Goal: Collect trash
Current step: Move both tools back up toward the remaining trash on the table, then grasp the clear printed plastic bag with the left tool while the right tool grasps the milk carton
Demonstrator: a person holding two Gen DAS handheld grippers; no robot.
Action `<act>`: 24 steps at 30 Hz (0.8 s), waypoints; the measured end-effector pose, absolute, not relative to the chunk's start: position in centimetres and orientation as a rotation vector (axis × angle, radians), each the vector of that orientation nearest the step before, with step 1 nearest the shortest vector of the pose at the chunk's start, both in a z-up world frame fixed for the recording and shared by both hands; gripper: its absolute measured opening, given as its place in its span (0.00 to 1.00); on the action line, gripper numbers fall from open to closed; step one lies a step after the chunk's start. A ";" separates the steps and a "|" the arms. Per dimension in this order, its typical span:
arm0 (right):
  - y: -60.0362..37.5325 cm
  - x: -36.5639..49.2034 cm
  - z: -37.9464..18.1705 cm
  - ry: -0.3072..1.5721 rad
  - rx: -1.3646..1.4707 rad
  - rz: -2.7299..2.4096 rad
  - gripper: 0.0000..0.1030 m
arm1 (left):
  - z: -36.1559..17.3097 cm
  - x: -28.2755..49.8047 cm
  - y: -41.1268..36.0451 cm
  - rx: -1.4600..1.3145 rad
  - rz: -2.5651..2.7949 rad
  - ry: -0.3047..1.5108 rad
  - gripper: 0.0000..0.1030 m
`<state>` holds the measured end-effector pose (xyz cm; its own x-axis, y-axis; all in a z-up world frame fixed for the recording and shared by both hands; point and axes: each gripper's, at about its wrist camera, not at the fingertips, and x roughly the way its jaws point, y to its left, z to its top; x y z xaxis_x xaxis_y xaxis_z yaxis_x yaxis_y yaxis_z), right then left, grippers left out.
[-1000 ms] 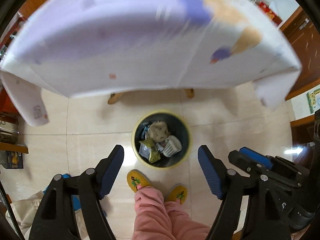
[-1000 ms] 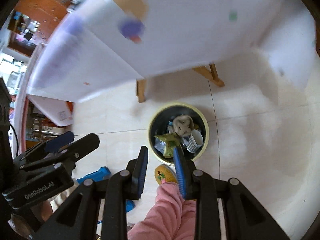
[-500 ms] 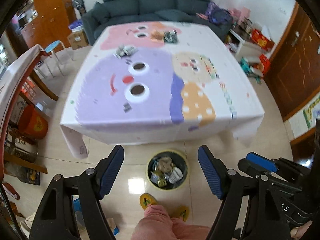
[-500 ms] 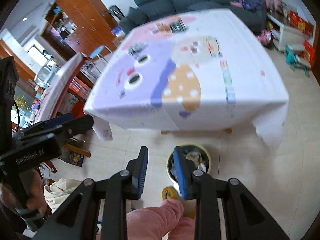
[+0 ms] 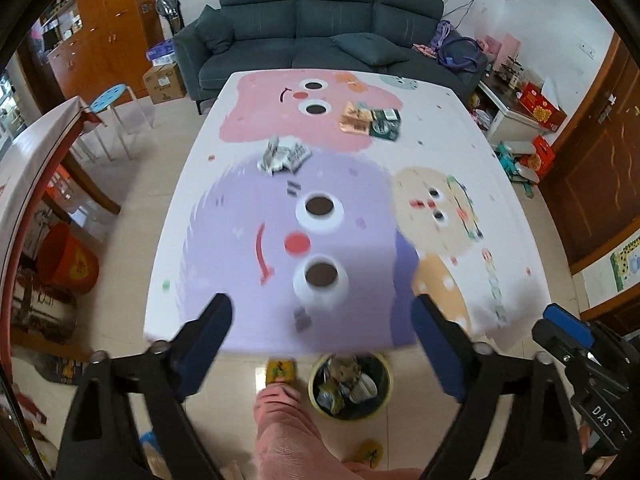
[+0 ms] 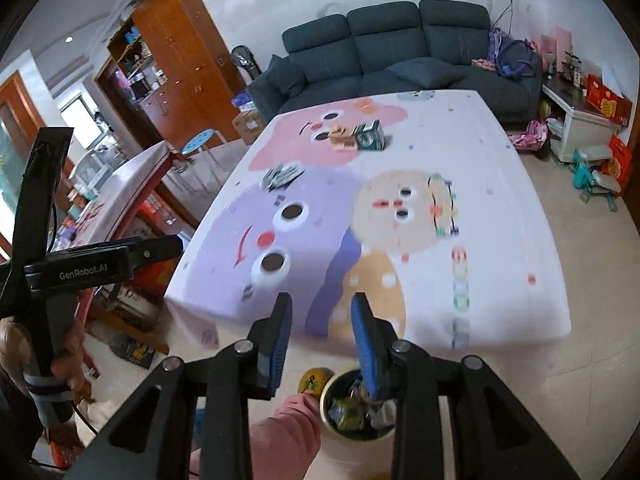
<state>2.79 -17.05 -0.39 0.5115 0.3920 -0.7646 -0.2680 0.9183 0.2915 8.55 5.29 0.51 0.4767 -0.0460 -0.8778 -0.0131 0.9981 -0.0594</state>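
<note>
A yellow-rimmed dark trash bin (image 5: pixel 350 386) with wrappers and a paper cup in it stands on the floor at the table's near edge; it also shows in the right wrist view (image 6: pixel 354 408). On the cartoon tablecloth lie a crumpled silver wrapper (image 5: pixel 282 155) (image 6: pixel 281 175) and, farther back, an orange packet (image 5: pixel 355 117) (image 6: pixel 343 139) beside a dark green box (image 5: pixel 385 123) (image 6: pixel 370 135). My left gripper (image 5: pixel 320 348) is wide open and empty, above the near edge. My right gripper (image 6: pixel 322 340) is open a little and empty.
The table (image 5: pixel 516 216) fills the middle. A dark sofa (image 5: pixel 320 24) stands behind it. A blue stool (image 5: pixel 109 98) and another table (image 5: pixel 36 152) are at the left, an orange bucket (image 5: pixel 66 258) on the floor. Toys and boxes (image 5: pixel 528 148) lie at the right. The person's pink-trousered leg (image 5: pixel 288 424) is beside the bin.
Both grippers have lifted from looking down into the bin to looking across the tabletop. The bin has slid to the bottom of both views. Neither gripper's opening has changed.
</note>
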 end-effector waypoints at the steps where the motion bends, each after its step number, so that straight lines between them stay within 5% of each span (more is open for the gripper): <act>1: -16.5 4.5 -0.5 0.956 0.145 0.384 0.31 | 0.2 10.1 5.9 -0.056 -0.028 1.075 0.91; 13: -9.9 21.1 -4.1 1.048 0.192 0.215 0.36 | -8.2 29.7 12.1 -0.033 -0.088 1.261 0.94; 24: -6.0 29.5 -7.9 1.127 0.148 0.159 0.36 | -15.8 37.4 12.2 0.002 -0.102 1.386 0.94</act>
<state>29.52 -5.96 -7.95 0.4201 0.2009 -0.8850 -0.0515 0.9789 0.1978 37.43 12.17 -15.80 0.1805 -0.0710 -0.9810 0.0733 0.9956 -0.0585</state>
